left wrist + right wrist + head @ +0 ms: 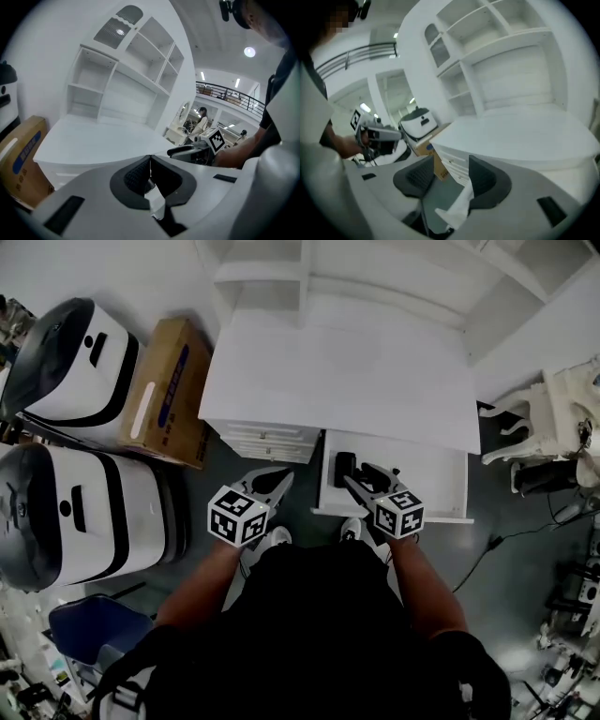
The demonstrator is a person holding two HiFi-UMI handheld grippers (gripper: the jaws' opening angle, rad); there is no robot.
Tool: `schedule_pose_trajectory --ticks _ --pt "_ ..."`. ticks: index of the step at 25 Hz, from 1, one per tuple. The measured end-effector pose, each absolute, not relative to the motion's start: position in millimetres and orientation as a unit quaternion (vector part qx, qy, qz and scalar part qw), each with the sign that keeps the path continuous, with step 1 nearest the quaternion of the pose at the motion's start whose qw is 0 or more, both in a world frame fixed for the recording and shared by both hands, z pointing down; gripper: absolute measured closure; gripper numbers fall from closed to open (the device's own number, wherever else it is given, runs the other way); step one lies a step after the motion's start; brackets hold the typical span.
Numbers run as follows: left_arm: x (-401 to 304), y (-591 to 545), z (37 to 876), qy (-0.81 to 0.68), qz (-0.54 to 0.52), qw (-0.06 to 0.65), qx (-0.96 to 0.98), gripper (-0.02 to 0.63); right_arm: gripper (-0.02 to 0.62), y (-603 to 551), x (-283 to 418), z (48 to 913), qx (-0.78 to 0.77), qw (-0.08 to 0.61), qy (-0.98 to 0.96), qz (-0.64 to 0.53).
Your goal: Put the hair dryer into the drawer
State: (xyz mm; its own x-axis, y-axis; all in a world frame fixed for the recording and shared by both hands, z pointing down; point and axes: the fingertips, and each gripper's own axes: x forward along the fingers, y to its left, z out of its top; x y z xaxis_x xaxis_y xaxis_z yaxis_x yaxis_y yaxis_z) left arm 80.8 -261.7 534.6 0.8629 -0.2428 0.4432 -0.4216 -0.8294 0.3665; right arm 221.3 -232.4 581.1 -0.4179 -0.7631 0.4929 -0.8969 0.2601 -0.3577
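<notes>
The white desk [347,371] has its right-hand drawer [427,479] pulled out. Inside it, at the left end, lies the black hair dryer [344,468], partly covered by my right gripper [361,476]. That gripper hovers over the drawer with its jaws apart and nothing between them [445,176]. My left gripper [279,479] hangs in front of the closed left drawers [267,442], its jaws meeting at the tips [150,161] with nothing in them. Each gripper shows in the other's view: the right gripper [187,151] and the left gripper [377,133].
A cardboard box [173,390] stands left of the desk. Two white-and-black machines [75,362] [84,512] stand further left. A white ornate chair [562,409] is at the right, and a cable [487,549] runs over the grey floor. Shelves [272,287] rise behind the desktop.
</notes>
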Motion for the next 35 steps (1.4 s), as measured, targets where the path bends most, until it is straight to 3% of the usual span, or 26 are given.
schedule_pose_trajectory --ticks 2,5,8,20,35 --pt "80 -259 527 -0.159 0.186 0.235 0.941 0.595 0.358 -225 219 557 0.545 0.048 -0.777 0.311" --pt "77 -253 517 -0.138 0.183 0.223 0.948 0.595 0.531 -213 216 530 0.574 0.006 -0.763 0.297" --pt "78 -246 507 -0.117 0.179 0.209 0.954 0.595 0.566 -203 204 513 0.585 -0.005 -0.76 0.283" --pt "97 -208 494 -0.076 0.177 0.173 0.966 0.595 0.569 -173 185 477 0.57 -0.055 -0.773 0.272" --pt "156 -144 477 -0.136 0.145 0.18 0.963 0.595 0.57 -111 229 476 0.521 -0.017 -0.811 0.267"
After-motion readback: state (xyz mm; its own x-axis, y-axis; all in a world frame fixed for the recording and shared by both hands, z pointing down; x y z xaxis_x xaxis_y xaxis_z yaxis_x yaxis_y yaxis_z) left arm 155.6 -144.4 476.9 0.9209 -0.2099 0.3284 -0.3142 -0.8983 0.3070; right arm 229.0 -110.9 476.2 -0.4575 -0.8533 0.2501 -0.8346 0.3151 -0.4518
